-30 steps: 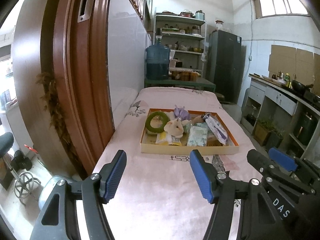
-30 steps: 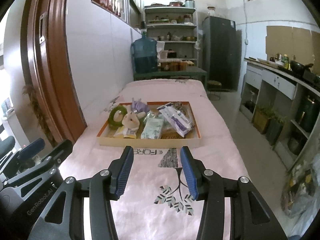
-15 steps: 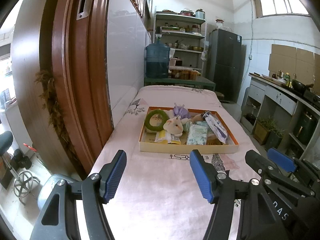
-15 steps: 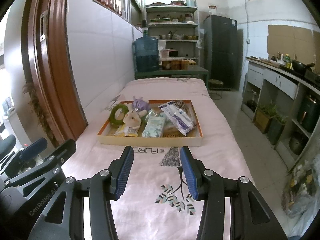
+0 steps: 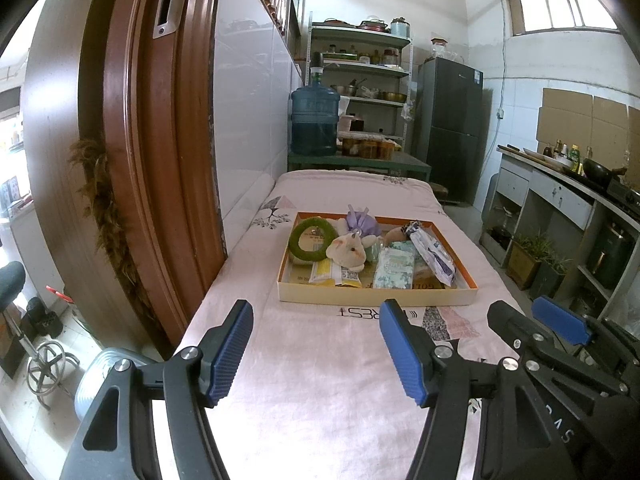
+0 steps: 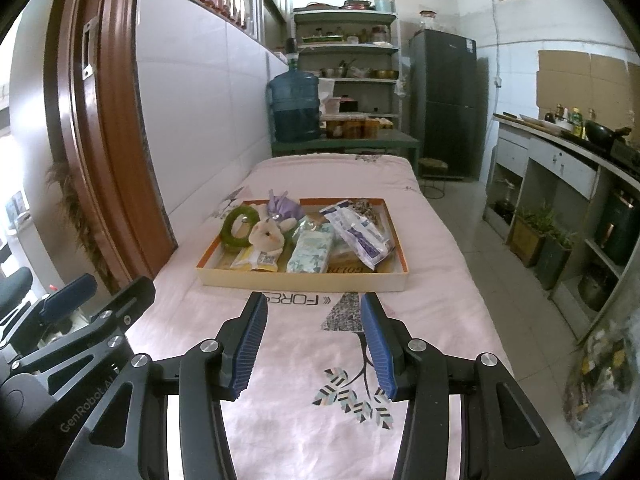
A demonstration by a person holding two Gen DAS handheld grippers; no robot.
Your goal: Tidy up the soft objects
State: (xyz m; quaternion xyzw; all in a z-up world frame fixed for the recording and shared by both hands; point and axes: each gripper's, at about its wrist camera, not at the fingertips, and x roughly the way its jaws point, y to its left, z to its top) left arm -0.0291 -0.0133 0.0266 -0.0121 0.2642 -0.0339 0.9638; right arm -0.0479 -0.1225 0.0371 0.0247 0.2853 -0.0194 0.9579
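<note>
A shallow cardboard tray (image 5: pixel 376 296) (image 6: pixel 300 280) sits on a pink cloth-covered table. In it lie a green ring (image 5: pixel 313 237) (image 6: pixel 236 229), a beige plush animal (image 5: pixel 347 251) (image 6: pixel 267 236), a purple sachet (image 5: pixel 360 221) (image 6: pixel 282 207), a teal tissue pack (image 5: pixel 394 269) (image 6: pixel 310 251), a yellow packet (image 5: pixel 334 275) and a white-and-purple bag (image 5: pixel 434 251) (image 6: pixel 360 236). My left gripper (image 5: pixel 316 354) is open and empty, short of the tray. My right gripper (image 6: pixel 314 344) is open and empty, also short of the tray.
A brown wooden door frame (image 5: pixel 136 160) stands close on the left. A white tiled wall runs along the table's left side. A blue water jug (image 5: pixel 315 120) and shelves stand beyond the table. A counter (image 6: pixel 560 152) and floor pots are to the right.
Both grippers have drawn back slightly and risen, so the tray sits a little farther away. Both stay open and empty. Nothing in the tray has moved.
</note>
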